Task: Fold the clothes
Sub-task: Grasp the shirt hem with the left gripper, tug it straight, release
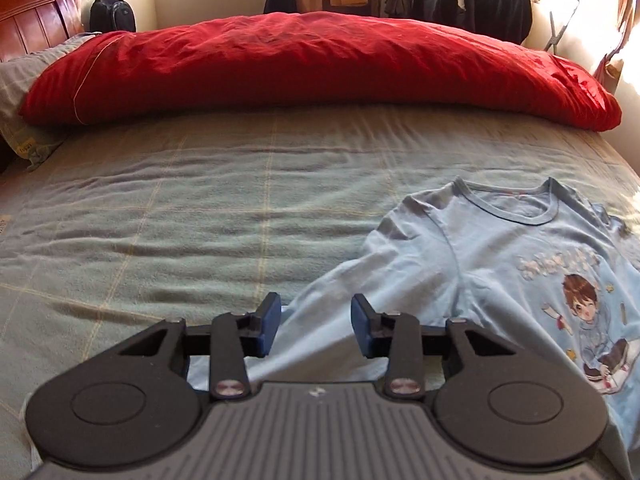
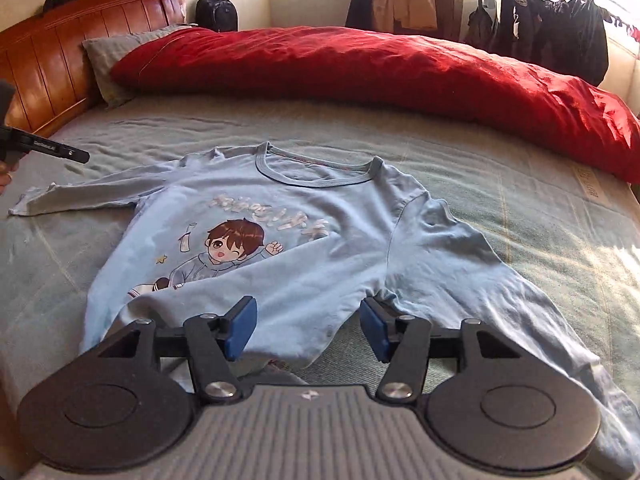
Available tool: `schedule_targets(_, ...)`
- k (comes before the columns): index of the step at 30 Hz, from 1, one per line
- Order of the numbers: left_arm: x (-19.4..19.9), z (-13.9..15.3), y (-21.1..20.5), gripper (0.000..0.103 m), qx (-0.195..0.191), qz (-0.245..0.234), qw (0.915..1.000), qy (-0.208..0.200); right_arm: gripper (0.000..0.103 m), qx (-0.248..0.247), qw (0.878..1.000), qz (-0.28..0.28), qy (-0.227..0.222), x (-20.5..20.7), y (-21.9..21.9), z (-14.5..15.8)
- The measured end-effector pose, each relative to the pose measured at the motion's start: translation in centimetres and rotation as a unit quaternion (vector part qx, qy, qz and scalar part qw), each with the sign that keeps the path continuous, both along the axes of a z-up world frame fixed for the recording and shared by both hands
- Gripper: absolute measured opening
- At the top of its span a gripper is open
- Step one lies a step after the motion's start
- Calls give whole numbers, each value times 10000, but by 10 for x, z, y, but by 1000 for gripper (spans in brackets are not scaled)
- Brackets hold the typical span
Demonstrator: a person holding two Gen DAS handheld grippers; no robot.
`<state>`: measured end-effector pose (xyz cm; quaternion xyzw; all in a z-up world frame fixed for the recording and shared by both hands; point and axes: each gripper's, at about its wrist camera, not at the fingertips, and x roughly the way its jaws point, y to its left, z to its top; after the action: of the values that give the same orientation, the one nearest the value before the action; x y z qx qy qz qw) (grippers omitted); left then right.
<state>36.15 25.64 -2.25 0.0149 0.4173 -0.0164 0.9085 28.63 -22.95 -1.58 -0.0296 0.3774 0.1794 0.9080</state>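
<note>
Spread flat, front up, on the grey-green checked bed sheet [image 2: 500,240]: a pale blue long-sleeved cotton shirt [image 2: 320,248] with a cartoon boy printed on the chest; round neckline toward the far side of the bed, both sleeves stretched out sideways, hem nearest the cameras. Hovering over that hem, the right gripper [image 2: 308,330]; blue pads spread apart, fabric lying below the gap but nothing pinched, no pad pressing on cloth. Off to the shirt's left edge, the left gripper [image 1: 316,330]; blue pads likewise parted with a clear gap, the left sleeve running underneath and between them, not clamped. Glimpsed in the right wrist view at the far left border: a black bar of the other tool and part of a hand [image 2: 6,178] holding it, just above the tip of the left sleeve. Behind the shirt, well apart from it, a long crumpled red quilt [image 1: 312,68] rolled across the bed; a grey pillow [image 2: 116,56] tucked at its end against the reddish wooden headboard [image 2: 52,48]. Beyond the bed, a black backpack [image 2: 216,12] by the wall; dark jackets on a drying rack [image 2: 548,28] near the bright window.
</note>
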Motion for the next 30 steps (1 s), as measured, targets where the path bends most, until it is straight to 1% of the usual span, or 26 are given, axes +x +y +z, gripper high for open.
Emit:
schedule_targets(3,29,-22,13,33,223,23,9994,272,62,203,9997,-151,22,-5,2,-1)
schedule_targets(5,36,-32,15,33,294,-35,9988,395,63,254,9995,-206,3,-8,4,-2)
schedule_targets(9,39,-50,13,34,402,-332,9975,467,63,281,9993,-240,-8,-10,5,-3)
schedule_targets(12,43,-61,13,34,549,-461,9961,523,63,324,9992,-208,-56,-7,9,-2)
schedule_targets(15,45,-62,19,35,477,-498,9968,403,63,399,9991,-106,-113,-7,15,1)
schedule_targets(18,45,-56,31,35,213,-412,9987,224,65,449,9988,-44,-165,-7,19,2)
schedule_targets(19,44,-55,36,35,131,-407,9988,230,65,470,9988,-47,-157,-6,19,2)
schedule_targets(21,44,-57,42,35,163,-457,9982,357,65,481,9987,-52,-143,-5,19,2)
schedule_targets(24,39,-62,47,35,275,-634,9967,430,65,464,9988,-60,-132,-5,20,0)
schedule_targets(27,35,-67,54,36,236,-707,9961,482,65,442,9989,-64,-120,-4,21,-4)
schedule_targets(30,35,-69,55,34,178,-781,9953,552,65,449,9989,-63,-97,-3,23,-6)
